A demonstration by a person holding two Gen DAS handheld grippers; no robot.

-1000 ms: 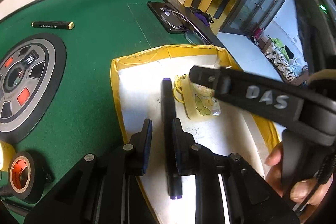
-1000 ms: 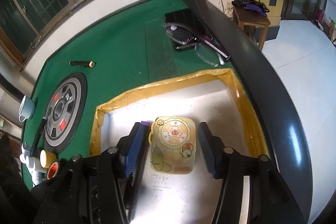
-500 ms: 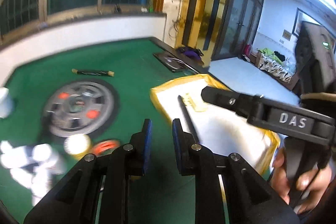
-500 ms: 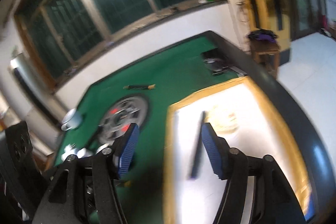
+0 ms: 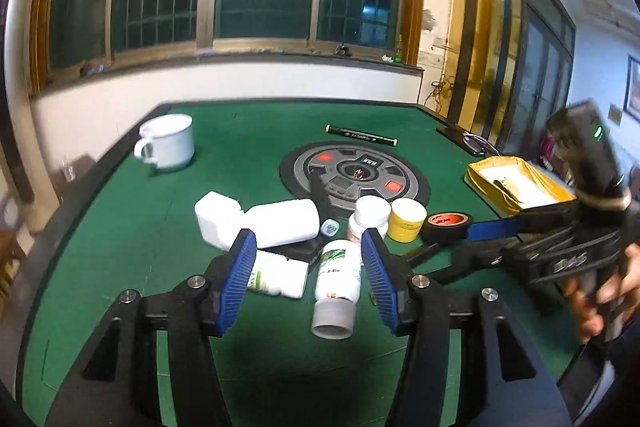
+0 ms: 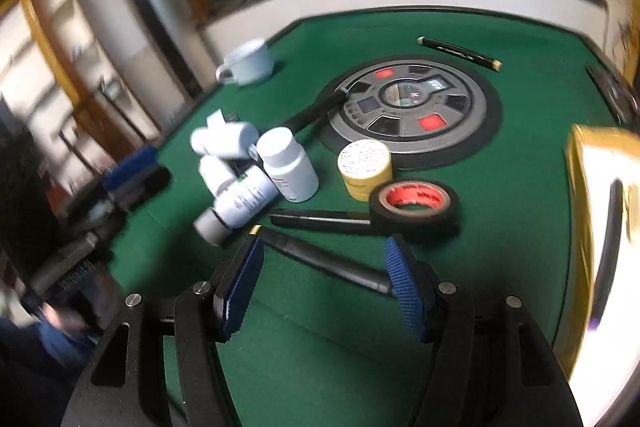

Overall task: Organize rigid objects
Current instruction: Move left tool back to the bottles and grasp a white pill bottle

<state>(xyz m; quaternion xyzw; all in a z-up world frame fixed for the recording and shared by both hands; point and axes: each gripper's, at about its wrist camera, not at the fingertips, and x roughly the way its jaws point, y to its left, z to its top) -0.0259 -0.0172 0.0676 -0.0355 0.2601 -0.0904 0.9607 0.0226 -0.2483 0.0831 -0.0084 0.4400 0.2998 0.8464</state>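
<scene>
My left gripper (image 5: 307, 239) hovers low over a pile of white bottles, its jaws opening. A white bottle with a grey cap (image 5: 338, 279) lies on the felt between the blue pads, which do not press on it. My right gripper (image 6: 325, 241) is open above a black marker (image 6: 324, 261) lying crosswise between its fingers. A second black pen (image 6: 320, 217) and a black tape roll (image 6: 414, 203) lie just beyond. The yellow-walled box (image 5: 506, 203) at the right holds a black pen (image 6: 608, 227).
A yellow tape roll (image 6: 364, 163), an upright white bottle (image 6: 288, 165), a mug (image 5: 168, 143) and a far marker (image 5: 360, 135) sit on the green table around its round control panel (image 5: 356, 175). A hand (image 5: 600, 287) holds the right gripper's handle.
Both grippers swung away from the yellow box to the pile of objects. The left let go of the black pen in the box, then its jaws spread apart.
</scene>
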